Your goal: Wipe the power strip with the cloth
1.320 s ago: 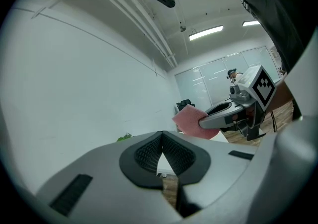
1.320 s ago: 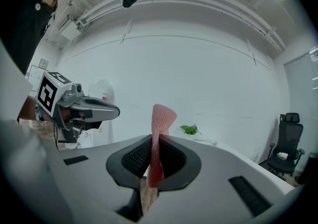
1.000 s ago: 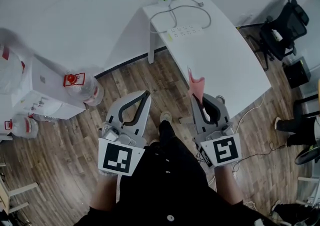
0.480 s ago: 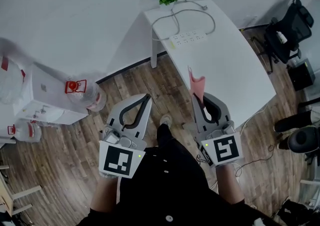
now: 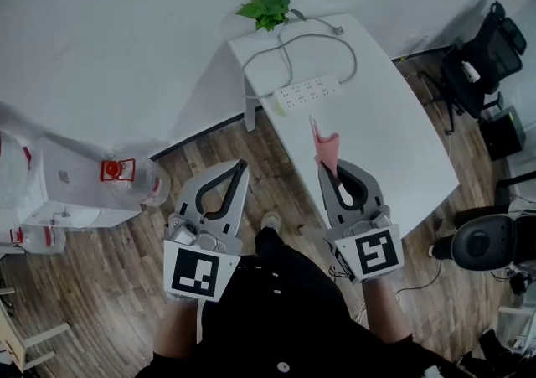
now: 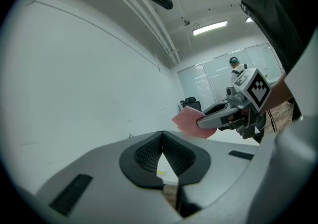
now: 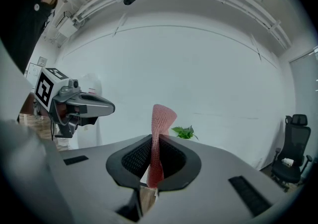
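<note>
While the right hand-held gripper (image 5: 325, 170) clamps the pink cloth (image 5: 325, 147) upright near the power strip (image 5: 310, 91) on the tabletop (image 5: 381, 137), the left hand-held gripper (image 5: 242, 167) sits closed, empty.

The power strip (image 5: 310, 91) lies across the table (image 5: 394, 142) toward its far end, its cable (image 5: 355, 59) looping behind it. A plant (image 5: 266, 7) sits at the table's far left corner. The cloth (image 5: 324, 147), pinched in the right gripper (image 5: 328, 168), is over the table's near left edge. The left gripper (image 5: 241, 167) is left of the table.

White wall (image 5: 126, 33), wood-plank floor (image 5: 100, 284), white table (image 5: 394, 142), black office chair (image 5: 481, 45), ceiling strip light (image 6: 210, 28).
</note>
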Demonstrator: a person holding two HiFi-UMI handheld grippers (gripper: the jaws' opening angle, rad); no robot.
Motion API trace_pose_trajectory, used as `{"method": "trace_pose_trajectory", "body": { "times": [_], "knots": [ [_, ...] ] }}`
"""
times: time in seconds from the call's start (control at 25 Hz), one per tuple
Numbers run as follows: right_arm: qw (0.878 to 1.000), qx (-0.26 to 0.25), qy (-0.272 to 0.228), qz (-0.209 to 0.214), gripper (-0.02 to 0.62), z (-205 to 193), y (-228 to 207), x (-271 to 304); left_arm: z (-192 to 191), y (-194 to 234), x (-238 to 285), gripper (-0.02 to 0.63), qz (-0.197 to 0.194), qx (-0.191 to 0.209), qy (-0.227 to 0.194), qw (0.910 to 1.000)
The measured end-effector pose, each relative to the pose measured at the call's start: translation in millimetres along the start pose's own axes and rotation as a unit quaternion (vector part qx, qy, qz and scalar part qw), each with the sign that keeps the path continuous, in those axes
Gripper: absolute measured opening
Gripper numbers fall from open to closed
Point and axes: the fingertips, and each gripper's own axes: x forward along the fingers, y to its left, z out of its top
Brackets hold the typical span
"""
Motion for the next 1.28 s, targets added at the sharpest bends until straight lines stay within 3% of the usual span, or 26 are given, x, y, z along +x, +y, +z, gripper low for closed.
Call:
{"method": "trace_pose_trajectory", "body": {
  "times": [0.56, 1.28],
  "knots": [
    [0.999, 0.021, 0.024, -0.009, 0.048, -21.5, -91.9, 63.6, 3.3, 25.3, 117.2, 0.014, -0.021, 0.013, -0.003, 0.9997],
    [0.987, 0.048, 0.081, -0.128, 0.048, -74.7, -195.5, 106.9, -5.6, 59.6, 175.4, 0.014, -0.060, 0.018, 0.003, 0.9980]
  ]
}}
